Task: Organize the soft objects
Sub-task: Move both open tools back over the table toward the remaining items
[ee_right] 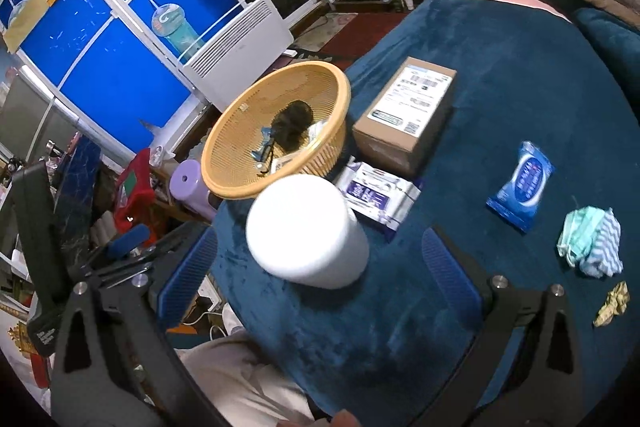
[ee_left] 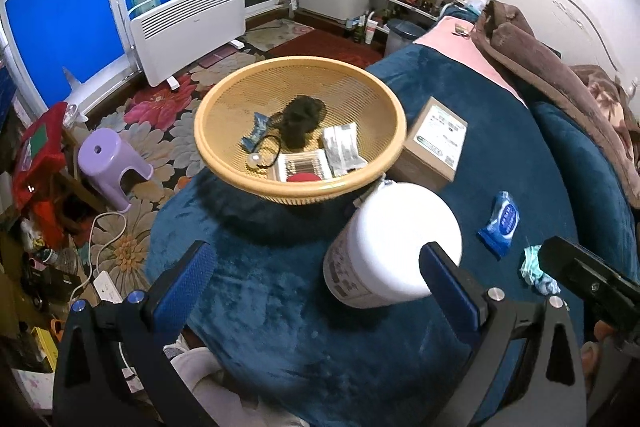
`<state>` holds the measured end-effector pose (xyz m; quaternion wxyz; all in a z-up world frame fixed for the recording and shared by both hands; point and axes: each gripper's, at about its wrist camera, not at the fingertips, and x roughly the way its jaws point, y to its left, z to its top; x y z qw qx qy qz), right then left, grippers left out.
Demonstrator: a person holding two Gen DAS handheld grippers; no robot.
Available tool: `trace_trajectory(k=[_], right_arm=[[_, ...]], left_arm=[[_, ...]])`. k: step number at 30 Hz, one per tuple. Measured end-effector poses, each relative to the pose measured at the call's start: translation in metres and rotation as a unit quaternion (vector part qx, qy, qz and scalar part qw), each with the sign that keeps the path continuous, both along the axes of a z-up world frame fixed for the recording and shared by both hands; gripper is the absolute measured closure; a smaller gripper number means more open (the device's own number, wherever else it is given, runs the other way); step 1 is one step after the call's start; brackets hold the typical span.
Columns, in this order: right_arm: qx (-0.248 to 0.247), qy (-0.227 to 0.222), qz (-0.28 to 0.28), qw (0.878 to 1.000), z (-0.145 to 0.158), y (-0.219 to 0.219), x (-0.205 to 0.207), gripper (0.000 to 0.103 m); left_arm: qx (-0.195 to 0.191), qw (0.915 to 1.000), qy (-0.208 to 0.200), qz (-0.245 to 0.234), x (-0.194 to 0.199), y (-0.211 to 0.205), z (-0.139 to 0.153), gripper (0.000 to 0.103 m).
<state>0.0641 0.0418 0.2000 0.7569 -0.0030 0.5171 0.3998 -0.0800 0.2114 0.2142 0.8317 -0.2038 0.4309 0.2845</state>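
Resting on a bed covered with a deep blue plush blanket (ee_right: 500,39), a yellow mesh basket (ee_left: 224,99) sits near the edge. It holds a dark crumpled cloth (ee_left: 298,121), a black hair tie with a pale bead (ee_left: 260,157), a small blue wrapper (ee_left: 254,133), a white sachet (ee_left: 342,149) and a clear box of cotton swabs (ee_left: 302,165). Just in front of the basket stands a white cylindrical tub (ee_right: 306,231) with a plain lid, and a cardboard box (ee_right: 406,117) with a printed label lies beside the basket. Between tub and box lies a flat white and purple wipes pack (ee_right: 378,193).

Further right on the blanket, well apart from the basket, are the loose soft things: a blue wet-wipe packet (ee_right: 522,185), glossy and slightly puffed, and a limp bundle of mint-green mask and striped cloth (ee_right: 592,243), bunched and wrinkled. A small crumpled gold wrapper (ee_right: 612,303) lies near the bundle.

Both sets of tongs are spread wide and grip nothing. The left tongs (ee_left: 320,291) hover over the blanket with the tub between their blue pads; the right tongs (ee_right: 320,279) are likewise apart, framing the tub.
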Motion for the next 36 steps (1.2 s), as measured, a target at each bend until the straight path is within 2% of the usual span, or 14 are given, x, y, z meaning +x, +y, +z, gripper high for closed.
trace_trajectory(k=[36], right_arm=[[-0.030,0.021,-0.046,0.998,-0.037,-0.098,-0.015,0.000]], left_arm=[[-0.008,0.9972,0.039,-0.063,0.011,-0.099,-0.042,0.001]])
